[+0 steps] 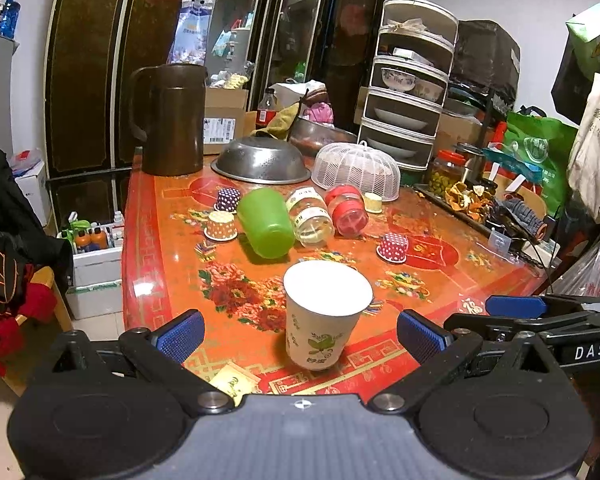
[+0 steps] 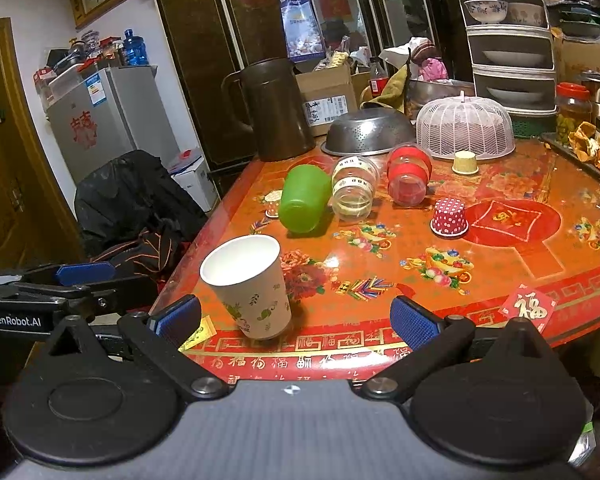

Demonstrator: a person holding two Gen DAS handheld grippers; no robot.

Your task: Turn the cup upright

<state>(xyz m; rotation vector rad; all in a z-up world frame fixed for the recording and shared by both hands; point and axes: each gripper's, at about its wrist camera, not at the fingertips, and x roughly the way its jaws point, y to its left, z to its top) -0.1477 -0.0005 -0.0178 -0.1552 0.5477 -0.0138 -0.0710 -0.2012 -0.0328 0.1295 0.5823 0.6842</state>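
Note:
A white paper cup with green leaf print (image 1: 324,316) stands upright, mouth up, near the front edge of the red patterned table (image 1: 440,276). My left gripper (image 1: 300,336) is open, its blue pads either side of the cup and apart from it. The cup also shows in the right wrist view (image 2: 252,284), left of centre. My right gripper (image 2: 296,320) is open and empty, just right of the cup. The right gripper shows at the right edge of the left wrist view (image 1: 516,306); the left gripper shows at the left edge of the right wrist view (image 2: 84,274).
A green cup (image 1: 266,222), a clear jar (image 1: 312,216) and a red jar (image 1: 346,210) lie on their sides mid-table. Small cupcake cups (image 1: 394,247) sit upside down around them. A colander (image 1: 262,162), mesh cover (image 1: 358,170) and brown jug (image 1: 172,120) stand behind.

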